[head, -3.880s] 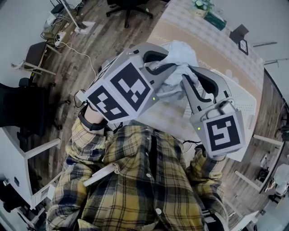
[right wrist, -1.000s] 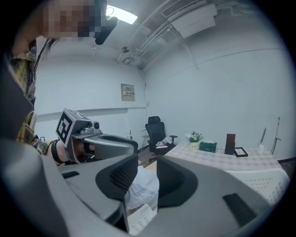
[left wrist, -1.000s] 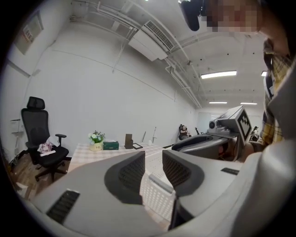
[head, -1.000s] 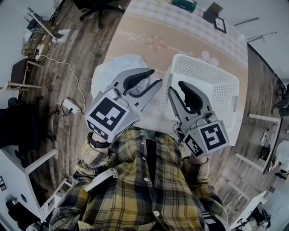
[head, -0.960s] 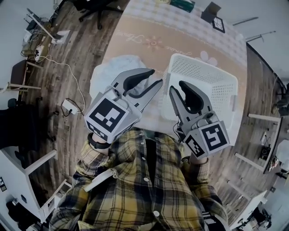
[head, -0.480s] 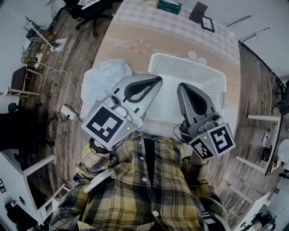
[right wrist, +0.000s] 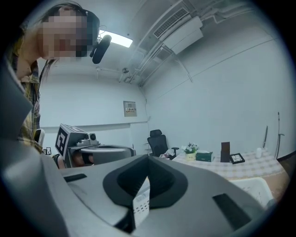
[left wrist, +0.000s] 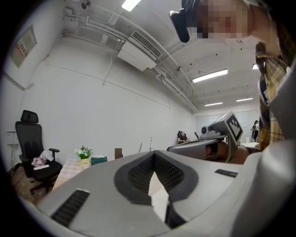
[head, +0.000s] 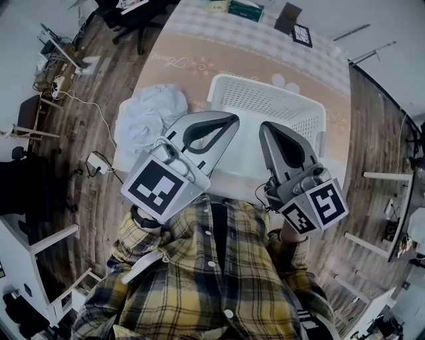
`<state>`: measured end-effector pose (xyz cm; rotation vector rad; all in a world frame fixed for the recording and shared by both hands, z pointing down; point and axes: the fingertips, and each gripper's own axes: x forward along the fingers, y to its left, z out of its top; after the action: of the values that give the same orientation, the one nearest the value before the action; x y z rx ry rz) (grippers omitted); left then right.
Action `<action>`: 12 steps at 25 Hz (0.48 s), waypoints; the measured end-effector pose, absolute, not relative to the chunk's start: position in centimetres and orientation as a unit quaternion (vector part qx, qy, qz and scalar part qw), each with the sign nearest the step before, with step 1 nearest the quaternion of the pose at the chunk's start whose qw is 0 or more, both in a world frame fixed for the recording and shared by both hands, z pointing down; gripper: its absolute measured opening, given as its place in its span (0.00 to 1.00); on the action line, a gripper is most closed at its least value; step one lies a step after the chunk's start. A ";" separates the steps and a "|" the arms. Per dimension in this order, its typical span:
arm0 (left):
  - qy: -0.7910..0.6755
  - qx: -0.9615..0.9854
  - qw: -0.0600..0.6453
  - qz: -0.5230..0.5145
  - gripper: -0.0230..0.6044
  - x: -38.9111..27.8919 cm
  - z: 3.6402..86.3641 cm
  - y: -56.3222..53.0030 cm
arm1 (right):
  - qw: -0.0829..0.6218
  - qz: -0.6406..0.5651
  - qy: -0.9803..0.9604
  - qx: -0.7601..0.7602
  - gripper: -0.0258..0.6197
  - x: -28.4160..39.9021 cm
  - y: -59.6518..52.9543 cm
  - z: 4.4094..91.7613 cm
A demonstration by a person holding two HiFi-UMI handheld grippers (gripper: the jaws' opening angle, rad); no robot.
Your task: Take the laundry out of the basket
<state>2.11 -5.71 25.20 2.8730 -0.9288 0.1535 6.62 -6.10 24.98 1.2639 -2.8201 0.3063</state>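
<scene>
The white laundry (head: 151, 114) lies in a crumpled heap on the table (head: 219, 46), just left of the white perforated basket (head: 265, 101). The basket looks empty where its inside shows. My left gripper (head: 233, 120) is shut and holds nothing; it hovers over the basket's near left edge. My right gripper (head: 264, 127) is shut too, empty, above the basket's near side. In the left gripper view the jaws (left wrist: 154, 155) meet at the tip and point level across the room. The right gripper view shows its jaws (right wrist: 148, 160) closed as well.
At the table's far end stand a flower pot (right wrist: 190, 150), a green tissue box (head: 246, 9) and a picture frame (head: 302, 34). A black office chair (left wrist: 32, 155) stands beyond the table on the wooden floor. Cables and a power strip (head: 96, 163) lie left.
Both grippers' jaws have gone from open to shut, with nothing in them. The laundry, earlier held up between them, stays on the table left of the basket.
</scene>
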 end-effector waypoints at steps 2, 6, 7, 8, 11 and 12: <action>-0.308 0.948 0.058 0.052 0.06 2.5 25.2 -5.5 | 0.024 0.097 -0.910 0.403 0.03 6.8 -5.9 25.0; -0.312 0.947 0.056 0.057 0.06 3.2 25.3 -5.1 | 0.029 0.099 -0.913 0.396 0.03 7.4 -5.4 25.2; -0.313 0.946 0.055 0.058 0.06 3.4 25.3 -5.0 | 0.030 0.099 -0.913 0.395 0.03 7.5 -5.3 25.2; -0.315 0.946 0.055 0.058 0.06 3.4 25.3 -5.0 | 0.031 0.099 -0.913 0.394 0.03 7.6 -5.3 25.3; -0.318 0.945 0.055 0.057 0.06 3.4 25.2 -4.7 | 0.034 0.099 -0.914 0.391 0.03 7.6 -5.0 25.5; -0.318 0.945 0.054 0.058 0.06 3.5 25.2 -4.6 | 0.034 0.099 -0.914 0.391 0.03 7.7 -4.8 25.6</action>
<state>3.50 -4.55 25.24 2.8693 -0.9657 0.1762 7.72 -4.82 25.62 1.2016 -2.8120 0.3058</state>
